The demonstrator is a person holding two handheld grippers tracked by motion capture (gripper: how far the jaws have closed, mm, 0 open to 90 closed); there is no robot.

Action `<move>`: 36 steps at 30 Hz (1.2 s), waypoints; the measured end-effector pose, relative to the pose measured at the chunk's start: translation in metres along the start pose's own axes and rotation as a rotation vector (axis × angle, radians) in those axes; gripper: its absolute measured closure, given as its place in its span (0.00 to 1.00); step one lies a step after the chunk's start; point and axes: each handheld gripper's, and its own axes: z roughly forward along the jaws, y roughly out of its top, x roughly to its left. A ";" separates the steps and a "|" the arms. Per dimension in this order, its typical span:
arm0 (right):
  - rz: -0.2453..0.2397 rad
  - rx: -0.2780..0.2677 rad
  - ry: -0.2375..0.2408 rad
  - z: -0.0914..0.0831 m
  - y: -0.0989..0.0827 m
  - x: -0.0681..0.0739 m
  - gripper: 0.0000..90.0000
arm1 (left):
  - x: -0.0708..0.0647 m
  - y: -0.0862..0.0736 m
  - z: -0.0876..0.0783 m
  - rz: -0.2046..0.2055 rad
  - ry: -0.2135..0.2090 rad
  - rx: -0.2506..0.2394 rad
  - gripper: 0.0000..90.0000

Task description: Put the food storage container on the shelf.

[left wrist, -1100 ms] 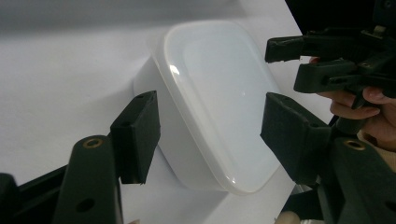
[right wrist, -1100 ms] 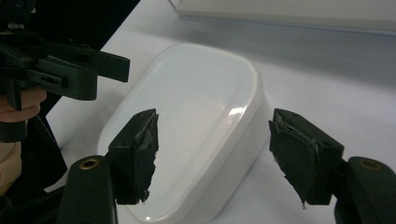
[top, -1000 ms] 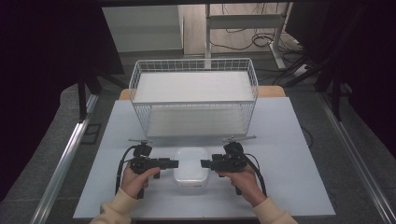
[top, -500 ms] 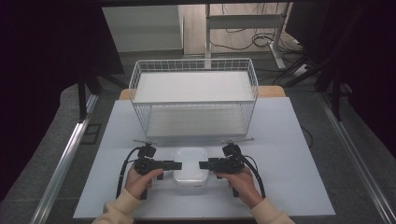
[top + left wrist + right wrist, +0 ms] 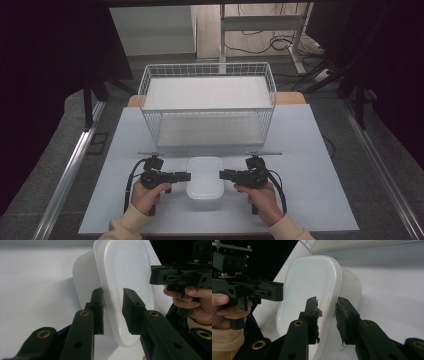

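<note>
A white lidded plastic container (image 5: 204, 177) rests on the pale table (image 5: 310, 165) near its front edge. My left gripper (image 5: 187, 176) points at the container's left side and my right gripper (image 5: 222, 174) at its right side. In the left gripper view the container's rim (image 5: 125, 272) passes between the jaws of the left gripper (image 5: 112, 293), which stand apart, with the right gripper (image 5: 152, 275) beyond. In the right gripper view the right gripper (image 5: 327, 302) straddles the opposite rim of the container (image 5: 309, 282), also open, with the left gripper (image 5: 279, 291) beyond.
A white wire basket (image 5: 207, 120) stands behind the container at the middle of the table. Two thin rods (image 5: 262, 153) lie on the table just in front of it. Black curtains, desk legs and cables lie beyond the far edge.
Both grippers have slid inward toward the container, and their jaws now straddle its left and right rims. The container has stayed in place.
</note>
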 end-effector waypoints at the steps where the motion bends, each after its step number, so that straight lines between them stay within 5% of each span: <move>1: 0.000 -0.004 0.001 -0.001 0.000 0.001 0.80 | 0.000 0.000 -0.001 0.003 -0.002 -0.004 0.81; 7: -0.018 -0.028 -0.004 -0.007 0.000 0.004 0.85 | -0.005 0.000 -0.007 0.033 -0.011 -0.032 0.87; 30: -0.234 -0.146 -0.044 -0.035 0.011 0.040 0.87 | -0.043 0.005 -0.030 0.247 0.057 -0.142 0.88; 36: -0.291 -0.164 -0.046 -0.041 0.015 0.050 0.88 | -0.045 0.007 -0.034 0.261 0.067 -0.154 0.87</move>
